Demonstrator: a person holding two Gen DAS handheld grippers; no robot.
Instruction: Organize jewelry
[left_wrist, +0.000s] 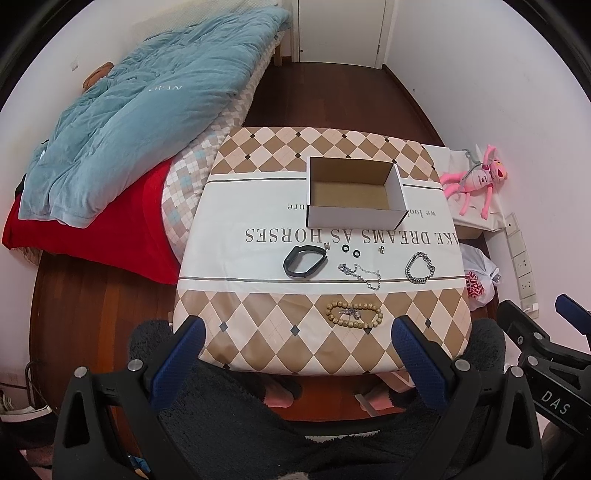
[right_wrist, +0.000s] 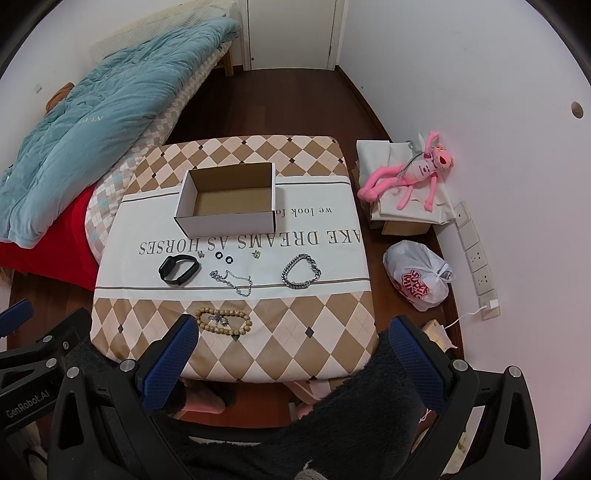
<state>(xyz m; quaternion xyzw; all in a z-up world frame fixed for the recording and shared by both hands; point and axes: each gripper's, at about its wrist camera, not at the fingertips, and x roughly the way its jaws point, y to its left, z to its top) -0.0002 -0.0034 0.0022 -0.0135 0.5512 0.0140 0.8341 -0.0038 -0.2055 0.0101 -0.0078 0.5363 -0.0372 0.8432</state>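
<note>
An empty white cardboard box (left_wrist: 402, 188) (right_wrist: 225, 221) stands on the cloth-covered table (left_wrist: 258, 332) (right_wrist: 332, 332). In front of it lie a black wristband (left_wrist: 306, 260) (right_wrist: 178, 270), two small black rings (left_wrist: 351, 251) (right_wrist: 224, 257), a thin silver chain (left_wrist: 360, 273) (right_wrist: 232, 279), a thick silver chain bracelet (left_wrist: 420, 266) (right_wrist: 301, 271) and a wooden bead bracelet (left_wrist: 354, 314) (right_wrist: 224, 319). My left gripper (left_wrist: 299, 328) is open and empty, held above the table's near edge. My right gripper (right_wrist: 293, 326) is open and empty, also near that edge.
A bed with a blue quilt (left_wrist: 140, 110) (right_wrist: 92, 122) and red cover lies to the left. A pink plush toy (left_wrist: 476, 177) (right_wrist: 410, 173) and a plastic bag (right_wrist: 419, 275) sit on the right by the wall. Dark fleece-clad legs (left_wrist: 258, 424) fill the foreground.
</note>
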